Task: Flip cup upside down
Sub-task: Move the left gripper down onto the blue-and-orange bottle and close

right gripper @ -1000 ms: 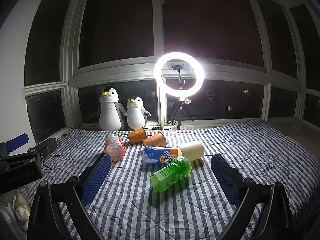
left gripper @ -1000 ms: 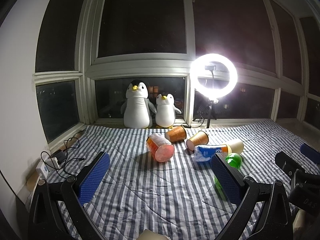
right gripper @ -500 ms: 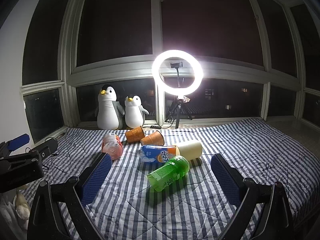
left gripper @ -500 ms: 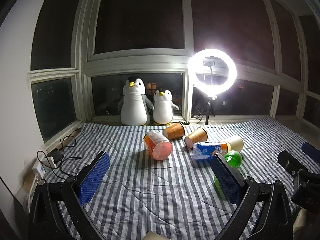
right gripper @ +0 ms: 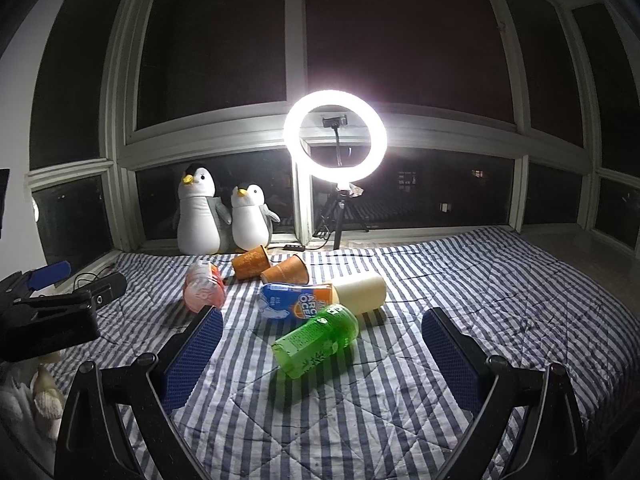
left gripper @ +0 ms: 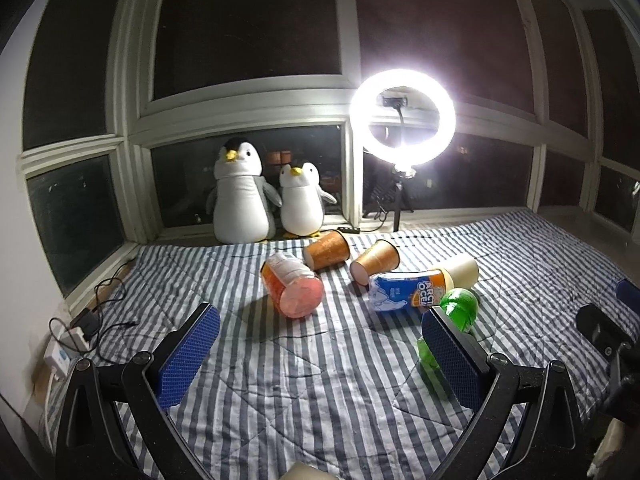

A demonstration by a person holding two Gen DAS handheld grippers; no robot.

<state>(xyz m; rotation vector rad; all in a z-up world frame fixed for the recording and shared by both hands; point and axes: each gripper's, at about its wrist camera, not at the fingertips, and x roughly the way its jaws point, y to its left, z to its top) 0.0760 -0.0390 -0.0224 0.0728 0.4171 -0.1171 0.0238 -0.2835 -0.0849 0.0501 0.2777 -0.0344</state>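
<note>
Several cups lie on their sides on a striped blanket. A pink-and-orange cup lies at the left, two brown paper cups behind it, then a blue printed cup, a cream cup and a green cup. My left gripper is open, short of the pink cup. My right gripper is open, with the green cup lying just beyond its fingers. Nothing is held.
Two plush penguins stand on the window sill. A bright ring light on a tripod stands to their right. Cables and a charger lie at the blanket's left edge. The right gripper's body shows at the far right.
Both grippers have tilted and moved slightly, so the cups sit a little lower and closer in each view. Neither gripper has taken hold of anything; the cups lie where they were.
</note>
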